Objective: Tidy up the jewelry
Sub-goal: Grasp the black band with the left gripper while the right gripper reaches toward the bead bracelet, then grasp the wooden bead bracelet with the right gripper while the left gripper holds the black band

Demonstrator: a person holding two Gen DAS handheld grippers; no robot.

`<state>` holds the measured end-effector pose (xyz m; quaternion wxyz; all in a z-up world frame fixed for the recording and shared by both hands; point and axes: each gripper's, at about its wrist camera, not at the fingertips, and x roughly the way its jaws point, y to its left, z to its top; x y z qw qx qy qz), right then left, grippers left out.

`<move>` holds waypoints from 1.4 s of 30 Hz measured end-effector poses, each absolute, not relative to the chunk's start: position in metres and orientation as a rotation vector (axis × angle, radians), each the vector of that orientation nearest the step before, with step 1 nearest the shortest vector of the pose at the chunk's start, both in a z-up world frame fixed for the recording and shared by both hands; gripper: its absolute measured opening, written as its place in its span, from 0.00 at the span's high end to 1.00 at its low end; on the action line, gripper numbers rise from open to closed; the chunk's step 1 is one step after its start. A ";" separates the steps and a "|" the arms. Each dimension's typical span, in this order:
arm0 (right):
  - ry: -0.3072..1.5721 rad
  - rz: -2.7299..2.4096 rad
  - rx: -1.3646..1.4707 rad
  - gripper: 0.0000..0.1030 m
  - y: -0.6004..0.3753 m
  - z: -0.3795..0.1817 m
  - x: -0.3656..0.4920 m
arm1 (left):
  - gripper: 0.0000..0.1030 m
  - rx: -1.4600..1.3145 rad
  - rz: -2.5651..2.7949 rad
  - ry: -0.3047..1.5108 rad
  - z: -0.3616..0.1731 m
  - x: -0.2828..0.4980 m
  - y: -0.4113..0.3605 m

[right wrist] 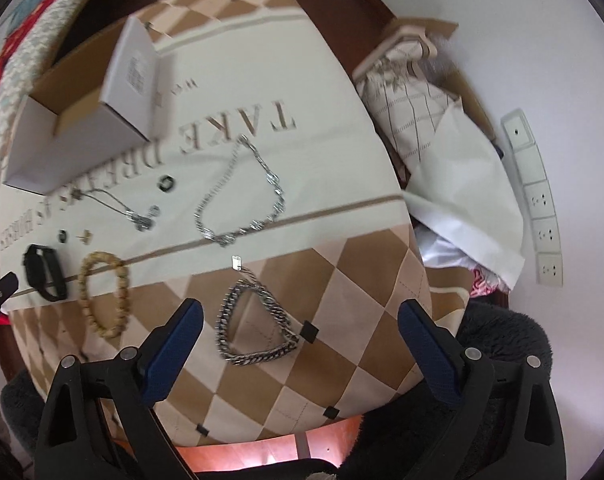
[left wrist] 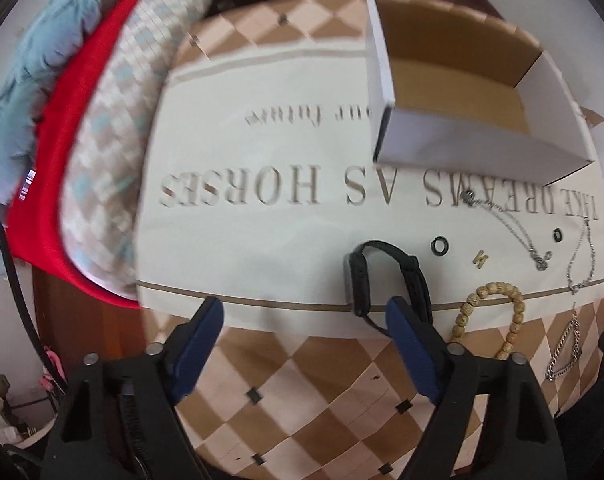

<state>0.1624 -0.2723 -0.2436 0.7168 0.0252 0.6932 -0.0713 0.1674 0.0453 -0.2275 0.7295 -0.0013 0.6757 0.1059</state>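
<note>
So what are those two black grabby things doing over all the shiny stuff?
A person is sorting jewelry with a gripper in each hand. The left gripper is open above the black watch, and the right gripper is open above the thick silver chain bracelet. Neither holds anything yet. The wooden bead bracelet, necklaces and small rings lie on the cloth, and the cardboard box looks empty.
</note>
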 end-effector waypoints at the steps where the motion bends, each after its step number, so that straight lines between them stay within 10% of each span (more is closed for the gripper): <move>1: 1.544 -0.163 0.056 0.04 -0.274 -0.247 0.161 | 0.23 -0.006 0.232 1.497 -0.233 0.169 0.045; 5: 1.564 -0.155 0.070 0.04 -0.277 -0.257 0.158 | 0.36 -0.008 0.215 1.515 -0.251 0.176 0.040; 12: 1.550 -0.041 0.049 0.06 -0.237 -0.263 0.170 | 0.90 0.014 0.196 1.501 -0.260 0.180 0.033; 36: 1.527 0.142 -0.159 0.55 -0.113 -0.288 0.178 | 0.91 0.071 0.251 1.432 -0.248 0.145 0.055; 42: 1.491 0.136 -0.165 0.83 -0.123 -0.281 0.181 | 0.91 0.071 0.239 1.439 -0.250 0.144 0.052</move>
